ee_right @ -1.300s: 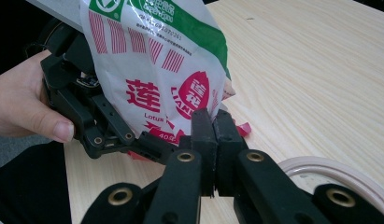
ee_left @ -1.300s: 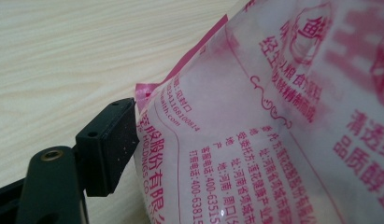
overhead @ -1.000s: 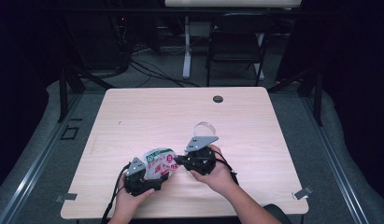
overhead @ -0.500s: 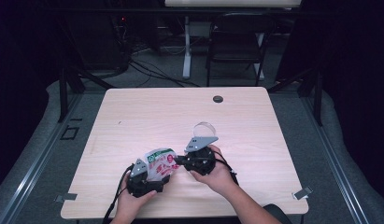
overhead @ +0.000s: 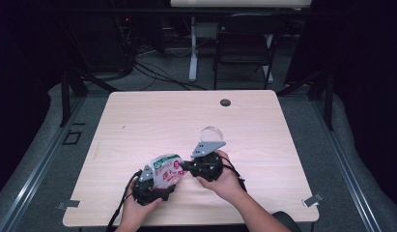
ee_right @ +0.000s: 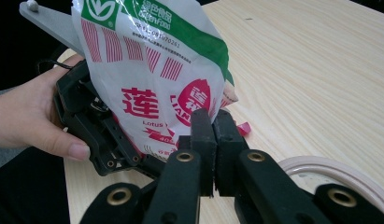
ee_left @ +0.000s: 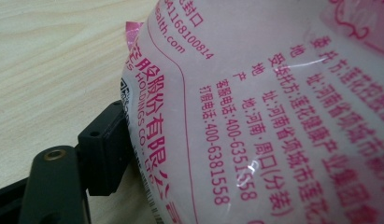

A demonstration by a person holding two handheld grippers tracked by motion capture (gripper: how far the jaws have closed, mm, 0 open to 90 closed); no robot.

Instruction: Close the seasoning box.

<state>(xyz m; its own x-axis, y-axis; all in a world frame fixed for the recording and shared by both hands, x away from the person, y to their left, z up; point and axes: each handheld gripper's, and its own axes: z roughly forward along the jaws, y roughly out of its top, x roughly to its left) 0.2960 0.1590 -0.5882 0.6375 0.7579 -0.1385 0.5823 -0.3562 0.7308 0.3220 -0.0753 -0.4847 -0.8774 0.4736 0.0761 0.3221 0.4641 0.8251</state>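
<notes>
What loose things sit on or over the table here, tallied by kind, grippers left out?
Printed food bag, white with green and pink: 1
Clear round bowl beside the right gripper: 1
Small dark round disc near the table's far edge: 1
Total: 3
</notes>
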